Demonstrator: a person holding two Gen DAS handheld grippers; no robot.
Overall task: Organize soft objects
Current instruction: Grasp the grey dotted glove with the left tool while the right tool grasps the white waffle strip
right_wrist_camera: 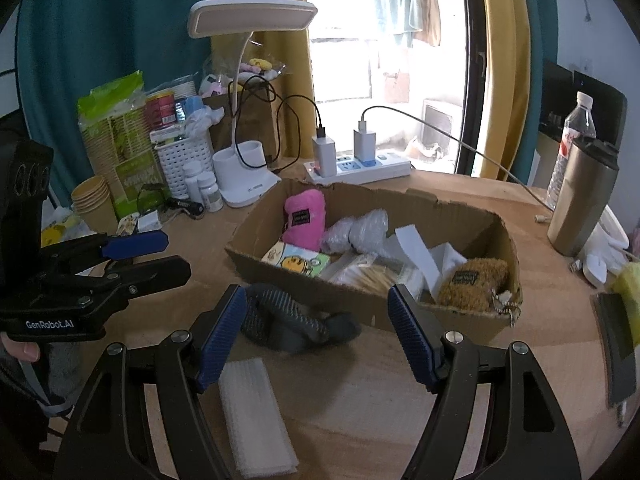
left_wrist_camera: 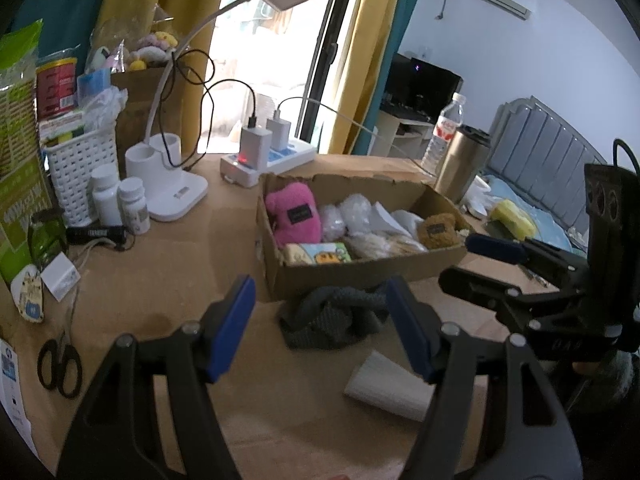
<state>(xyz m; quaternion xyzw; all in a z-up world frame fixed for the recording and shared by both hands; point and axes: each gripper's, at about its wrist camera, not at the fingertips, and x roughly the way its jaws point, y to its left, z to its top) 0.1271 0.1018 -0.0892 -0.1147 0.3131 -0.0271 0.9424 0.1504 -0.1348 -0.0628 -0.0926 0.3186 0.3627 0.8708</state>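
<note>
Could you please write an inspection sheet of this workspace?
Surface: brown table, crowded at the back.
Job's things: cardboard box holding pink toy and brown toy; grey cloth and white pad lie outside.
Clutter: scissors, pill bottles, basket, lamp.
Grippers: left gripper and right gripper open, empty.
Cables: chargers in power strip.
Surroundings: window, curtains.
</note>
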